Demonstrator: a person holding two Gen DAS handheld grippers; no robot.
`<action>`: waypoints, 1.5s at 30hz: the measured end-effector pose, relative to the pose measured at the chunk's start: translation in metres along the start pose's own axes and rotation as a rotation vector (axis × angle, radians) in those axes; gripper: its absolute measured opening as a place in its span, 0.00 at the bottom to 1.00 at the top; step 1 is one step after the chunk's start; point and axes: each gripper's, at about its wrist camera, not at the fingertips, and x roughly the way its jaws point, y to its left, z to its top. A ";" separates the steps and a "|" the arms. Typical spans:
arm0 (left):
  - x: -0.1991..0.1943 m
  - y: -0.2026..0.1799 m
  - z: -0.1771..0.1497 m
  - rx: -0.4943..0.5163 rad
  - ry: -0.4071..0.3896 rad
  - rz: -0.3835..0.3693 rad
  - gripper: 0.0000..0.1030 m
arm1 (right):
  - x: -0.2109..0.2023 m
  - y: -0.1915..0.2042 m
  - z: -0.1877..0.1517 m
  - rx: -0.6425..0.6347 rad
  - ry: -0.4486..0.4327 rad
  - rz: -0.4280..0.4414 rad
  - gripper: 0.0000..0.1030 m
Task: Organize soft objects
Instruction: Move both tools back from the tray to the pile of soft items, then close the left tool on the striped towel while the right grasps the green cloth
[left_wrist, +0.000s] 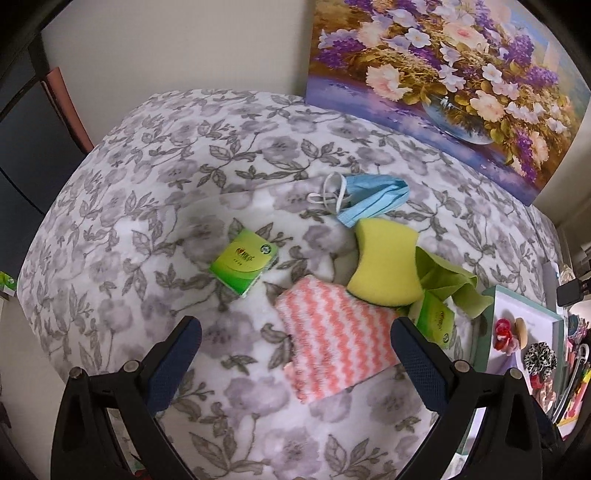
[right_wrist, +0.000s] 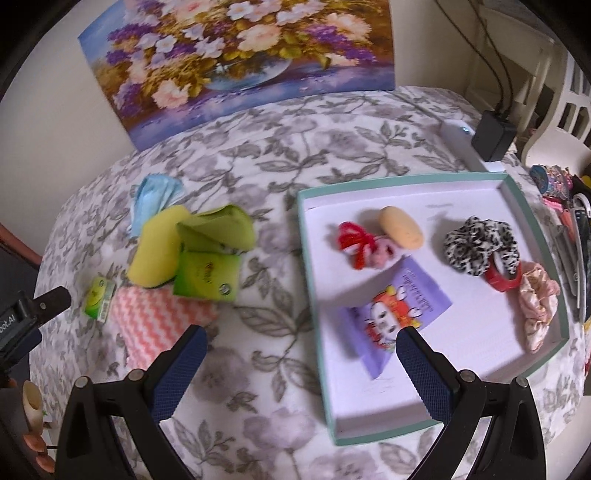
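- Your tray (right_wrist: 532, 258) already holds the leopard scrunchie (right_wrist: 476, 243), pink scrunchie (right_wrist: 537, 306), red hair tie (right_wrist: 352, 240), beige sponge (right_wrist: 400, 227) and a purple cartoon packet (right_wrist: 391, 314).
- Still loose on the bedspread (left_wrist: 184, 166), well left of the tray: the blue face mask (left_wrist: 373, 201), yellow sponge (left_wrist: 386, 266), green cloth (left_wrist: 450, 284), pink zigzag cloth (left_wrist: 332, 339) and two green tissue packs (left_wrist: 243, 262).
- Your left gripper (left_wrist: 295, 339) and right gripper (right_wrist: 301, 350) both gape wide, holding nothing.
- Pack print is too blurred to read.
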 end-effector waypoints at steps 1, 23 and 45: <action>0.000 0.001 -0.001 -0.001 0.000 0.001 0.99 | 0.001 0.003 0.000 -0.007 0.003 0.003 1.00; 0.049 0.017 -0.004 -0.058 0.130 -0.007 0.99 | 0.041 0.028 0.009 -0.027 0.055 0.031 1.00; 0.083 0.015 0.011 -0.136 0.146 -0.037 0.99 | 0.050 0.044 0.036 -0.094 -0.031 0.082 0.96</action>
